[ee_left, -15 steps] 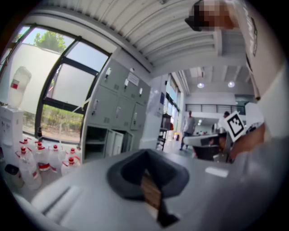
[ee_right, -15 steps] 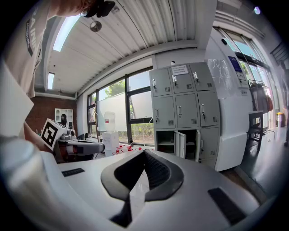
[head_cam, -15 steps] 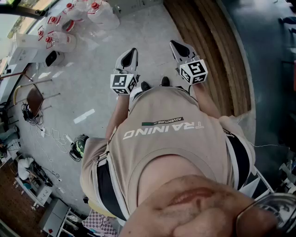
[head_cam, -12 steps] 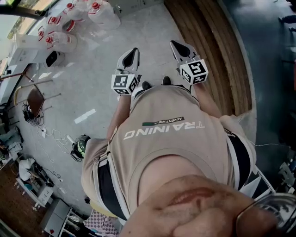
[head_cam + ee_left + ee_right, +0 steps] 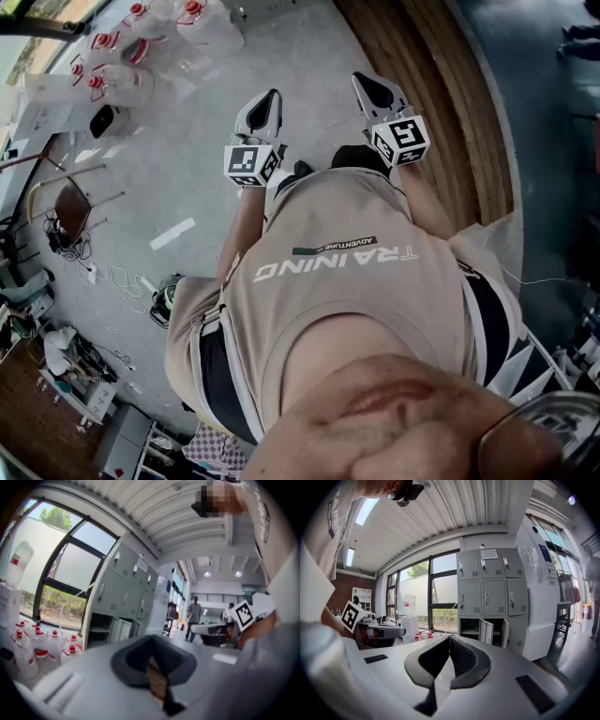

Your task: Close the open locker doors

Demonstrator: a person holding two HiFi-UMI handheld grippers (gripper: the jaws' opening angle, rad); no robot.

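The left gripper [image 5: 151, 641] has its dark ridged pads pressed together at the tips, with nothing between them. The right gripper [image 5: 449, 641] is the same: tips meeting, only a thin wedge of gap behind them, and empty. In the head view both grippers are held out in front of the person's beige T-shirt [image 5: 347, 281], side by side above the grey concrete floor [image 5: 187, 169].

The bank of grey metal lockers [image 5: 487, 597] stands against the wall, well apart from both grippers. Two bottom-row locker doors [image 5: 487, 631] hang open, while the doors in the rows above sit flush.

To the lockers' left, by the window, are a white water dispenser [image 5: 410, 618] and a cluster of clear water jugs with red caps [image 5: 37, 644].
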